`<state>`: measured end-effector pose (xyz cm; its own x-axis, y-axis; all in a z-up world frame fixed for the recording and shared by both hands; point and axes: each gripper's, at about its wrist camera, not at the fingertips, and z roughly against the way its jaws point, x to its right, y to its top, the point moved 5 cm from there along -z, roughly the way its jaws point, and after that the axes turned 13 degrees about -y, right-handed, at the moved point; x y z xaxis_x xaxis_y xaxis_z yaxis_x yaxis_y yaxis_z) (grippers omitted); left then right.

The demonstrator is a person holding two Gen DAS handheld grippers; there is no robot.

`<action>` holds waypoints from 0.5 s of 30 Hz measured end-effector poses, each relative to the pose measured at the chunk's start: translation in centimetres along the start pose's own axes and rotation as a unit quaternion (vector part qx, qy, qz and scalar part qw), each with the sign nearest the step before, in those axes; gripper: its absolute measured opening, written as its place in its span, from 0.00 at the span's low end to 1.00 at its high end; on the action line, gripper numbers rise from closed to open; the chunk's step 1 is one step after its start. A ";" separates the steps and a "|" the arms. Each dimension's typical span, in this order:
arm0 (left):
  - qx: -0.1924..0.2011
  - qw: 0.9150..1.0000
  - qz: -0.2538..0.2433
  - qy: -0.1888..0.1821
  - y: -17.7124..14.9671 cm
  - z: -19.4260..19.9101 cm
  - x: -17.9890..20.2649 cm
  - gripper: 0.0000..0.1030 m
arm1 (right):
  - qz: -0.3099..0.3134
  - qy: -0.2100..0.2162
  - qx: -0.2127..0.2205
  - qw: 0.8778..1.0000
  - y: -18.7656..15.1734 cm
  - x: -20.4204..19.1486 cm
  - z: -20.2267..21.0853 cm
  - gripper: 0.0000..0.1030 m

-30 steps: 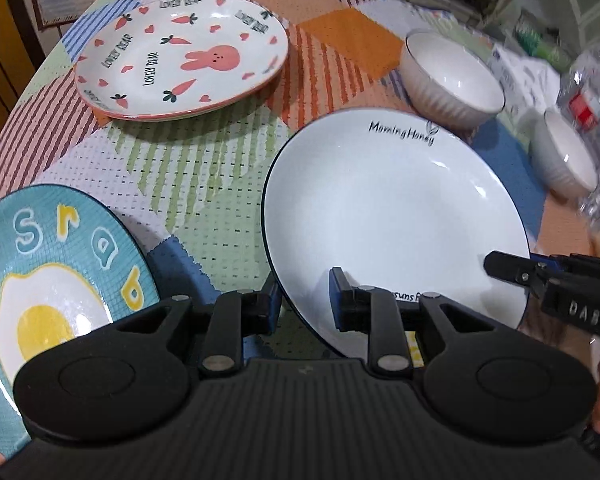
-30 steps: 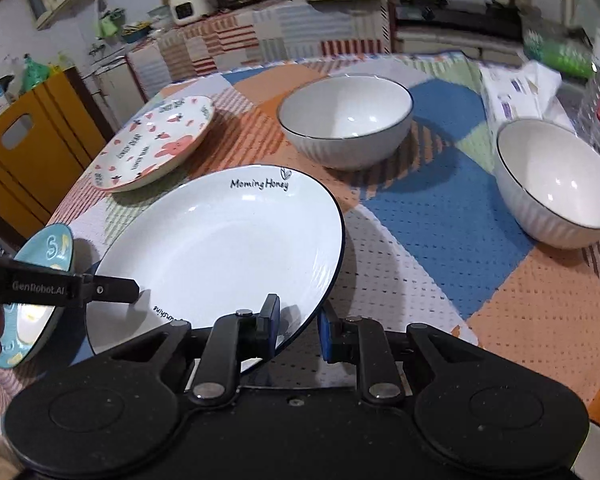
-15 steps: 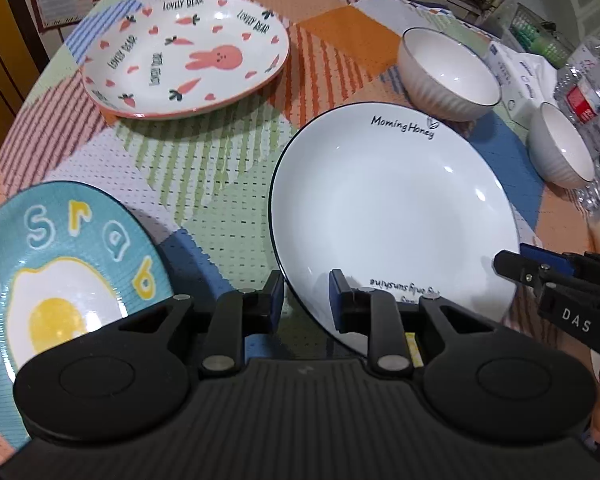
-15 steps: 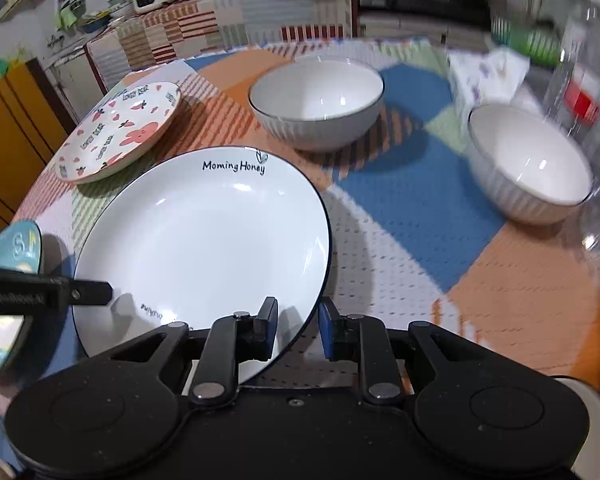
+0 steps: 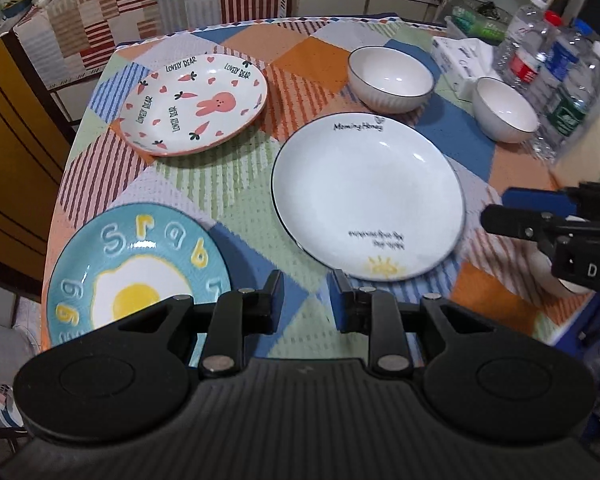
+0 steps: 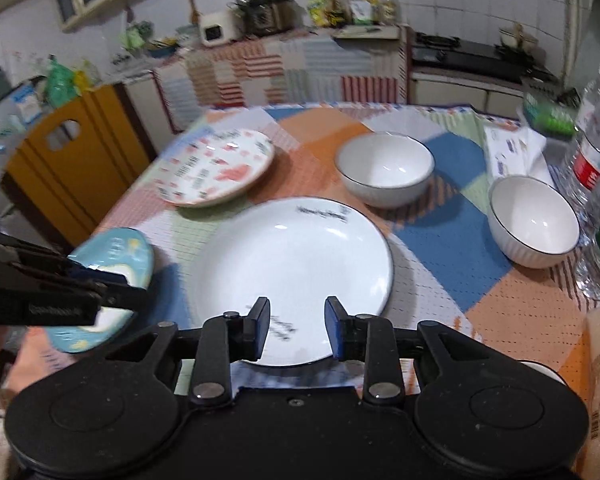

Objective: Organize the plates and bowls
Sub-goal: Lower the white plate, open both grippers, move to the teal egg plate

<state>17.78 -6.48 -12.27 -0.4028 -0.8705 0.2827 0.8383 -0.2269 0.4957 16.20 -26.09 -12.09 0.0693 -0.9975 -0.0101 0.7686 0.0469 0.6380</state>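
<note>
One egg plate [image 6: 112, 264] partly behind left tool [image 6: 128, 300].

Each camera sits just behind its own jaws and looks steeply down and forward across the bench [image 5: 236, 208]. The left view faces from the near left, the right view from the near right, reaching the kitchen wall. Both share the white plate [image 5: 368, 196] [image 6: 296, 264], flanked by the other dishes.
</note>
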 end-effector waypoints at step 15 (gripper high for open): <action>-0.049 0.999 -0.010 0.005 -5.3 5.8 -2.8 0.31 | 0.074 0.145 0.079 0.984 -0.7 -7.7 7.9 0.66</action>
<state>12.33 -0.33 -10.97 -0.4166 -0.8696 0.2650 0.8623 -0.2857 0.4180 10.12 -18.88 -6.35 0.3682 -0.9229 -0.1121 0.6290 0.1585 0.7611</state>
